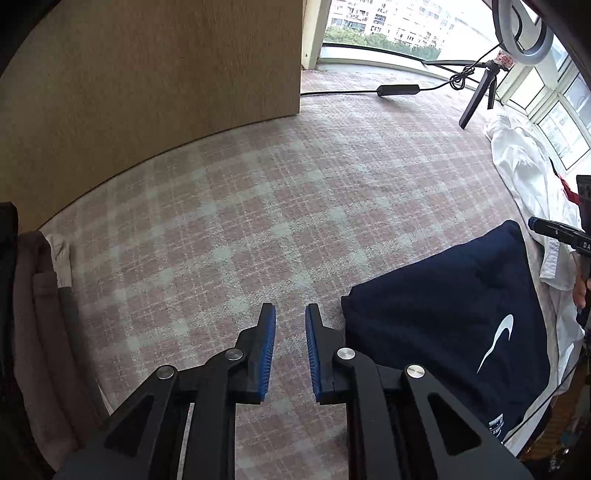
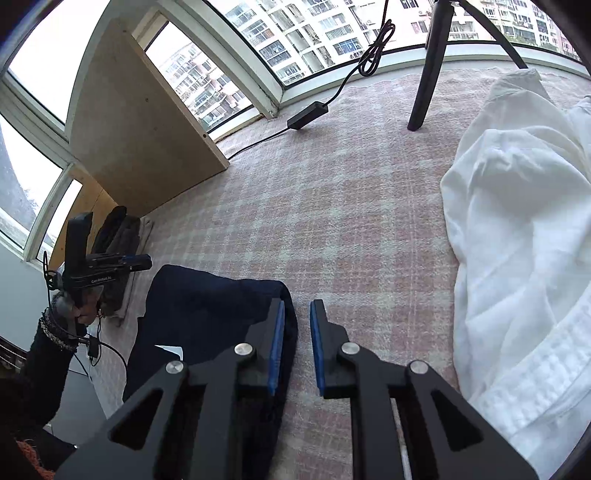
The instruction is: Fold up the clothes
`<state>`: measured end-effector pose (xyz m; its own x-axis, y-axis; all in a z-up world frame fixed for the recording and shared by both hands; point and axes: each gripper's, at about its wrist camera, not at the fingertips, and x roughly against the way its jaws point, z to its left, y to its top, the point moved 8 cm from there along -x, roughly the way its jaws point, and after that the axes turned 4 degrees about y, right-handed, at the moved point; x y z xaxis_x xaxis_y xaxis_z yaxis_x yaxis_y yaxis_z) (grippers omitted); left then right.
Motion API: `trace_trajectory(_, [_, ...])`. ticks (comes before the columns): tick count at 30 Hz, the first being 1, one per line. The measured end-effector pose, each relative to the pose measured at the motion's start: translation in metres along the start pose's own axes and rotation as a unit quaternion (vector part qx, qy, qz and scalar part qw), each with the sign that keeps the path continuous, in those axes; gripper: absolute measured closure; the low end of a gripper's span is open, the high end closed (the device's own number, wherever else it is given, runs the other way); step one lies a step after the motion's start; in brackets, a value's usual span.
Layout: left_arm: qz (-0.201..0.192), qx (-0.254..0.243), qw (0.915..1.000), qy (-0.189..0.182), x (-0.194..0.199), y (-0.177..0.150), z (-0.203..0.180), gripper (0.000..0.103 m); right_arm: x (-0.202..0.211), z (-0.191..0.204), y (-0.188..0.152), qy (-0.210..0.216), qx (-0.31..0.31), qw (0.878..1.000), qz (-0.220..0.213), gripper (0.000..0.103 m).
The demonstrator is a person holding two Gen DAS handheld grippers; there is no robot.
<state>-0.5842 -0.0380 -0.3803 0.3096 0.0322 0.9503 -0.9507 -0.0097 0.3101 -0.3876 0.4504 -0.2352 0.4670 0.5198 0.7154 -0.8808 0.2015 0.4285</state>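
Left gripper: jaws a narrow gap apart, nothing between them, over bare plaid blanket. Folded navy garment sits at its 3 o'clock. Right gripper: same narrow gap, empty, navy garment's edge just beside its left pad. Crumpled white garment at 2 o'clock. Folded stack at 9 o'clock in left view.

navy garment: lower corner runs behind the left hand-held gripper's arm; small printed label near the edge too small to read
white garment: cut off by the right edge of the right wrist view
ring light: only its lower arc shows, top cut off
folded stack: left part lost in the dark rim
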Motion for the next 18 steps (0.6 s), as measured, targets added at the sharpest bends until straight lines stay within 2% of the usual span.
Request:
trace_trajectory(2, [0.001,-0.047,0.9988,-0.012,0.011,0.006,-0.050,0.078,0.003,0.002,-0.005,-0.016,0.009,1.000,0.017,0.085])
trace_trajectory(3, [-0.003,-0.073,0.9969,-0.026,0.019,0.006,-0.080,0.066,0.005,0.005,-0.007,-0.036,0.022,0.999,0.028,0.081])
trace_trajectory(4, [-0.007,-0.100,0.9942,-0.040,0.027,0.007,-0.110,0.058,0.008,0.008,-0.010,-0.055,0.034,0.997,0.039,0.070])
trace_trajectory(5, [-0.011,-0.126,0.9905,-0.054,0.035,0.006,-0.139,0.057,0.010,0.011,-0.012,-0.073,0.049,0.995,0.049,0.061])
trace_trajectory(7, [-0.014,-0.158,0.9850,-0.068,0.037,0.011,-0.192,0.056,0.016,0.019,-0.016,-0.103,0.088,0.989,0.062,0.059])
trace_trajectory(8, [-0.014,-0.163,0.9842,-0.068,0.037,0.014,-0.213,0.057,0.017,0.020,-0.016,-0.101,0.097,0.988,0.063,0.059])
trace_trajectory(11, [-0.001,-0.138,0.9885,-0.062,0.022,0.024,-0.250,0.057,0.014,0.012,-0.014,-0.092,0.105,0.987,0.075,0.059])
trace_trajectory(14, [0.014,-0.133,0.9910,-0.002,-0.007,0.031,-0.265,0.057,0.009,0.001,-0.012,-0.068,0.114,0.987,0.087,0.059])
trace_trajectory(16, [0.027,-0.114,0.9930,0.018,-0.023,0.035,-0.265,0.058,0.007,-0.006,-0.013,-0.055,0.124,0.986,0.096,0.059])
trace_trajectory(18, [0.031,-0.098,0.9942,0.032,-0.032,0.038,-0.261,0.067,0.006,-0.007,-0.015,-0.029,0.132,0.986,0.103,0.059])
